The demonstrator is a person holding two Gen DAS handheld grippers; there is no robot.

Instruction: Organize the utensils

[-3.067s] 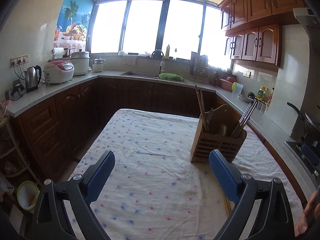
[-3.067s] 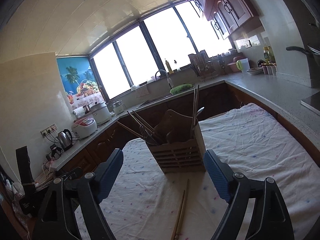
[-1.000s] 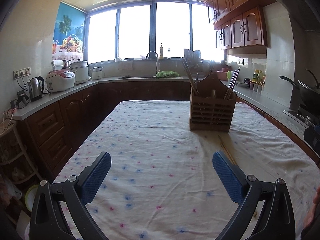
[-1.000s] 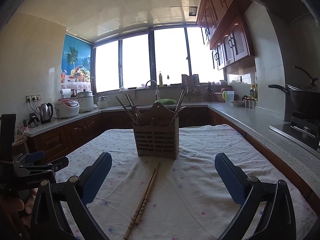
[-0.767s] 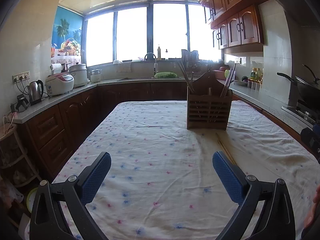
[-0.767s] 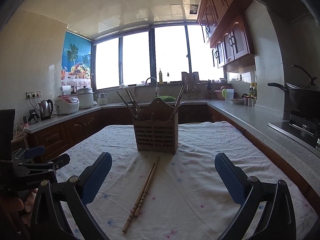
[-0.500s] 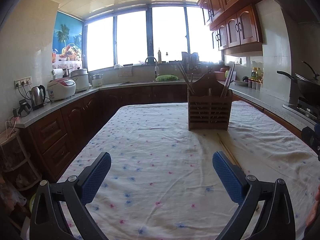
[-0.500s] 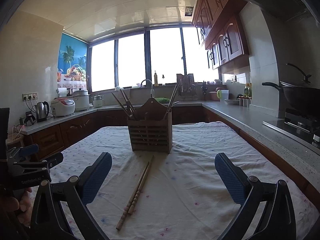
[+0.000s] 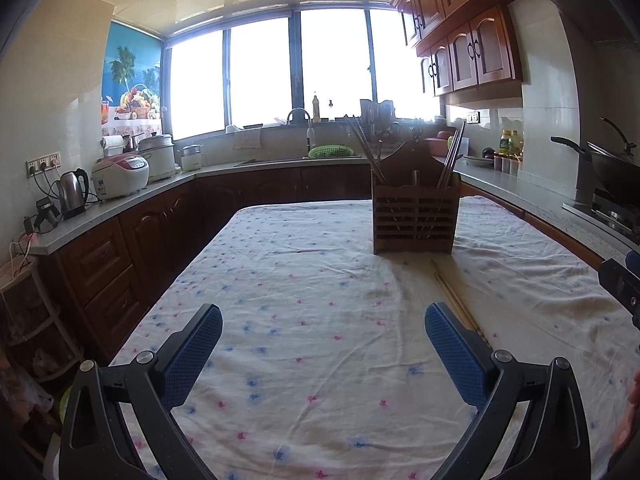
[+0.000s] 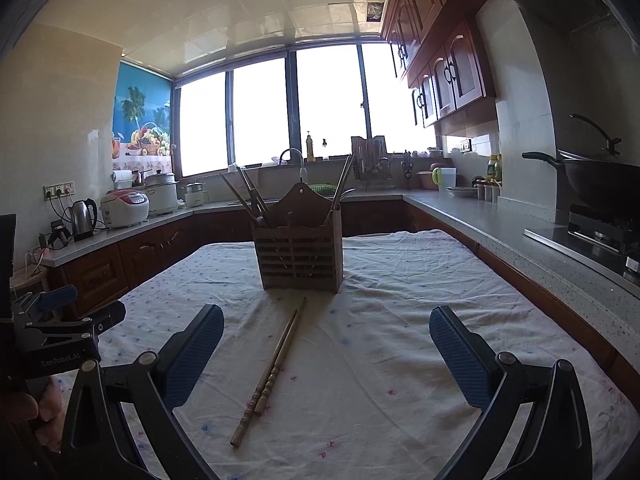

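Note:
A brown slatted wooden utensil holder (image 10: 299, 254) stands upright on the clothed table, with chopsticks and a spoon sticking out; it also shows in the left wrist view (image 9: 414, 218). A pair of wooden chopsticks (image 10: 272, 368) lies flat on the cloth in front of it, between the right gripper's fingers and nearer the left one; in the left wrist view the chopsticks (image 9: 454, 300) run behind the right finger. My right gripper (image 10: 326, 336) is open and empty, short of the chopsticks. My left gripper (image 9: 322, 338) is open and empty over bare cloth.
The table (image 9: 304, 280) wears a white cloth with small flowers. Dark wood counters ring the room: kettle (image 9: 74, 192) and rice cooker (image 9: 120, 174) on the left, sink (image 9: 300, 120) at the back, wok (image 10: 600, 184) on a stove at the right.
Both grippers have drawn back from the holder and levelled out since three seconds ago. In the last second the views only drift slightly; the chopsticks and holder stay put.

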